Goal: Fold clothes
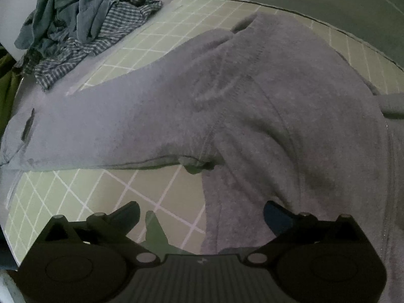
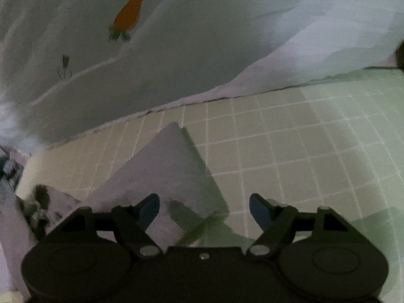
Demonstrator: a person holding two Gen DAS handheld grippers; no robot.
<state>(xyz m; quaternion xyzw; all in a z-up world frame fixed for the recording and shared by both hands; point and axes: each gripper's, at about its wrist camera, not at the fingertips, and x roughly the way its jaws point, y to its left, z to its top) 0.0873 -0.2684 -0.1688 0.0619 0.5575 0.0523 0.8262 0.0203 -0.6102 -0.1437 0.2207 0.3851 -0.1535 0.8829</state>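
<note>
Dim, greenish light. Pale green gridded mat (image 2: 315, 136) underfoot as work surface, edged by a white sheet (image 2: 202, 50) with a carrot print (image 2: 128, 12).

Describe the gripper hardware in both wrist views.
Left gripper and right gripper look identical: matte black ribbed body, two round black housings, silver pivot pins, angled black linkage arms, blue-padded fingertips. No cables, sleeves or hands visible.
</note>
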